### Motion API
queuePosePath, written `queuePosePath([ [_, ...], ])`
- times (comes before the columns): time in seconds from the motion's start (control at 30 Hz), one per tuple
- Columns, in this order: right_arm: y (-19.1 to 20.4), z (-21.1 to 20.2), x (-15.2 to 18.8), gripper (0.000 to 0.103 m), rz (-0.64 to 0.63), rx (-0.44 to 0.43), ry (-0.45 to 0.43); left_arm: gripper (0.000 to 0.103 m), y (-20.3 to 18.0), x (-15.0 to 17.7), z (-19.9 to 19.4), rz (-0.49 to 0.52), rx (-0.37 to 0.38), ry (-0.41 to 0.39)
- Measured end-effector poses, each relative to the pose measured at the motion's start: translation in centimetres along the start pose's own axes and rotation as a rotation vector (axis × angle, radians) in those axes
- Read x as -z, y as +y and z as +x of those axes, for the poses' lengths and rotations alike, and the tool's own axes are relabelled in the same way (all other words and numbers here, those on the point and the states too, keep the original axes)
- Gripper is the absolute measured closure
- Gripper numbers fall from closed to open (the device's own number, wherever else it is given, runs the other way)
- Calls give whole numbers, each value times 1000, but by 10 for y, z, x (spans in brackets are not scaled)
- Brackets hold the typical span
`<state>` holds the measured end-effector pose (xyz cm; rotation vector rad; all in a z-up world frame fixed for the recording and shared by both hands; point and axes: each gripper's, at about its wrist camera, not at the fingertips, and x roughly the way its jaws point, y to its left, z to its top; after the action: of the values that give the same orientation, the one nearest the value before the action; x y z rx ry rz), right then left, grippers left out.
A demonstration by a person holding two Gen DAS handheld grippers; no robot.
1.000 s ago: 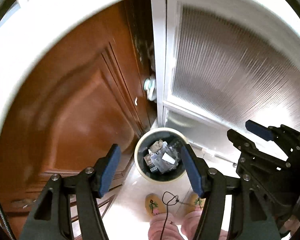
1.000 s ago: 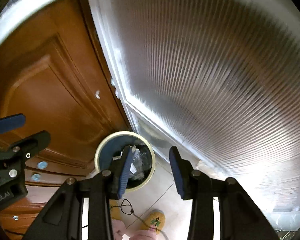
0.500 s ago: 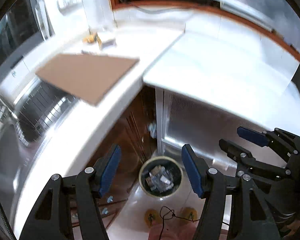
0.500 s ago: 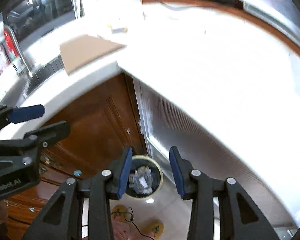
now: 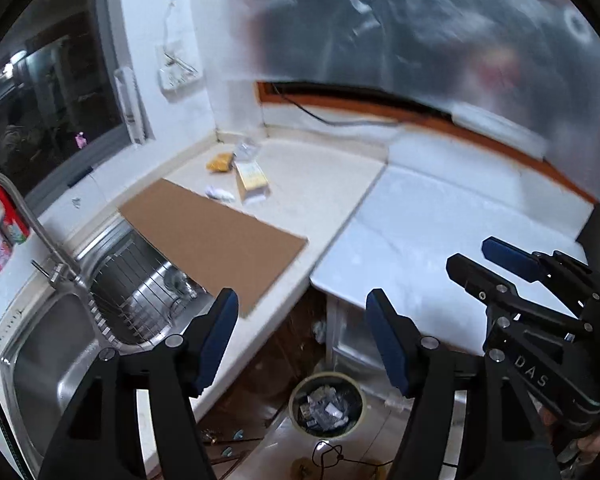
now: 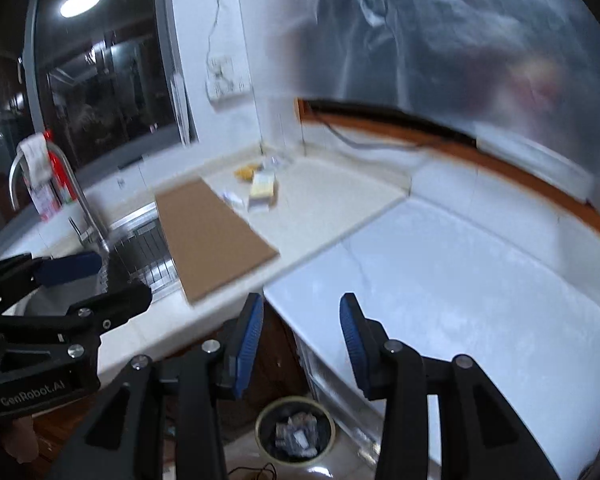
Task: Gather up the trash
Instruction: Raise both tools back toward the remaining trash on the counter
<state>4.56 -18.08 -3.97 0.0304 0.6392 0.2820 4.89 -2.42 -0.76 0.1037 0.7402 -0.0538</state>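
A corner kitchen at night: a pale L-shaped countertop point(image 5: 320, 184) meets a white worktop point(image 5: 440, 232) beneath a plastic-sheeted wall point(image 5: 440, 32). A dark window point(image 6: 100, 80) reflects a round ceiling lamp point(image 6: 80, 0). A steel sink point(image 5: 52, 356) with a curved faucet point(image 5: 40, 232) sits left, above brown wooden cabinet doors point(image 5: 260, 384) and a glossy tiled floor point(image 5: 276, 448).

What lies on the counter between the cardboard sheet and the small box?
A crumpled white wrapper lies between the cardboard sheet and the small box, clearest in the left wrist view.
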Motion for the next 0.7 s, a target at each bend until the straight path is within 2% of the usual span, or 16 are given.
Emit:
queuePosePath([
  [0.07,0,1,-13,55,-4,-9,-16,33,9,-15,-9,-25,-16,-12],
  [0.17,0,6,-35,54,-10,-32,-23,32,22,-31,-16,-55,-21,-18],
  [0.37,5,30,-70,54,-29,-65,3,31,56,-62,-10,-80,-35,20],
  [0.57,12,64,-108,54,-11,-102,44,31,101,-94,23,-94,-36,57],
  [0.7,22,98,-132,54,-2,-108,76,31,134,-123,60,-85,-7,80],
])
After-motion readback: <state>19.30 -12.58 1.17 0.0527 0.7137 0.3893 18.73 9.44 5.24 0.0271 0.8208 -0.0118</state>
